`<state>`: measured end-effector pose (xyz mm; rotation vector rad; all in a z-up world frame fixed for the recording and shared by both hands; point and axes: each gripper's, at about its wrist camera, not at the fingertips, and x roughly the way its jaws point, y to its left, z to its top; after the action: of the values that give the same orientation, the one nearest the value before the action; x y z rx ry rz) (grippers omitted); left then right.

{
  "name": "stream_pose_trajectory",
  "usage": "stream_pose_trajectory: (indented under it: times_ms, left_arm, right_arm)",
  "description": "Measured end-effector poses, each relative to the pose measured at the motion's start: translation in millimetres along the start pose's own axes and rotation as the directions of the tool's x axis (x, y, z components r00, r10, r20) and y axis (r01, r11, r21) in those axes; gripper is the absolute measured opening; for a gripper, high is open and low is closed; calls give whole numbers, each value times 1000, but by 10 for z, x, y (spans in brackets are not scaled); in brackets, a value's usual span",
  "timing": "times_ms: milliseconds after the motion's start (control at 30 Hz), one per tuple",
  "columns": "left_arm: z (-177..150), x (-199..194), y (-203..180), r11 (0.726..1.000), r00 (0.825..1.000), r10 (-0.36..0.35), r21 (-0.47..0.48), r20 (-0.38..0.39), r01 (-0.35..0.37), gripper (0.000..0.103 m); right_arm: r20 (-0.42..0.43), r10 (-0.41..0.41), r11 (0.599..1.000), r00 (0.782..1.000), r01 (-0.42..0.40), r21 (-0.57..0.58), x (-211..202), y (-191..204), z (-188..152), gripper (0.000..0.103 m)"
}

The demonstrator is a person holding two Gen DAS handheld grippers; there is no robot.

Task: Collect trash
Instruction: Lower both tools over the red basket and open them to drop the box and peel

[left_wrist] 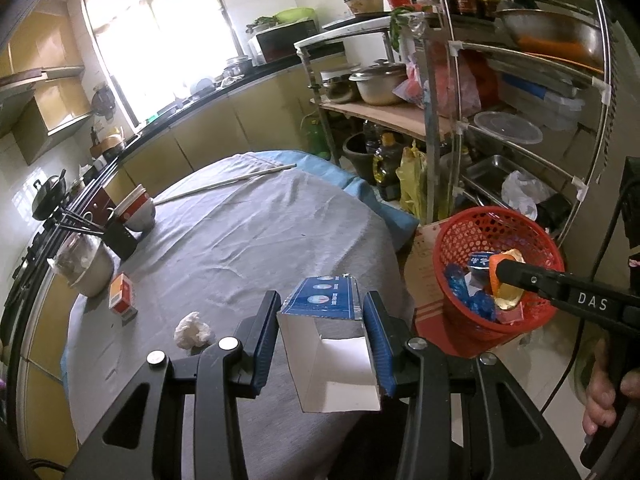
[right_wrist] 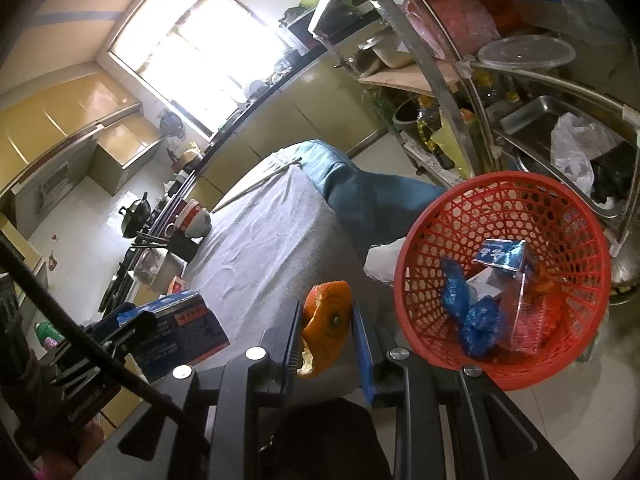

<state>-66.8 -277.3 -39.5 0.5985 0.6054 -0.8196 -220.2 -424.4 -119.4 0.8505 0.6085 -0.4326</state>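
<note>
- setting: a cluttered kitchen with yellow cabinets, a bright window and a metal rack of pots; a round tabletop under a wrinkled grey cloth carries the remaining litter.
- left gripper: clenched on an open-ended blue and white cardboard carton, pads pressing its two side walls; the carton is clear of the cloth, above the tabletop's near edge.
- right gripper: nearly closed, pinching a curled orange fruit peel; in the left wrist view the peel hangs over the mouth of the basket.
- red perforated plastic basket: stands just beside the tabletop, already holding blue wrappers and a small blue and white box.
- step in hand, as judged: carrying both items to the basket, peel first.
- next move calls for: letting the peel go inside the rim, then bringing the carton over the opening and releasing it.
- still uncollected: a crumpled white tissue and a small orange and white box on the cloth.
</note>
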Motion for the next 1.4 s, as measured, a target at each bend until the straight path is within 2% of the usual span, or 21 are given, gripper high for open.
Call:
stream_pose_trajectory:
  times_ms: [367, 700, 900, 1167, 1400]
  left_arm:
    - [98, 67, -201, 998, 998, -59, 29, 5, 58, 44]
    - [208, 176, -415, 986, 986, -166, 17, 1, 165, 44]
    - [293, 293, -569, 969, 969, -246, 1, -19, 246, 44]
    - [433, 418, -874, 935, 935, -352, 22, -38, 353, 44]
    - [551, 587, -1085, 912, 910, -408, 21, -72, 410, 44]
  right_arm:
    - [-1, -26, 1000, 1000, 27, 12, -32, -94, 61, 27]
    - [11, -66, 998, 998, 66, 7, -147, -183, 142, 27]
    - [43, -103, 994, 994, 102, 32, -306, -342, 206, 27]
    - [96, -172, 981, 980, 162, 105, -541, -678, 312, 27]
    - [115, -234, 966, 965, 217, 142, -611, -916, 423, 28]
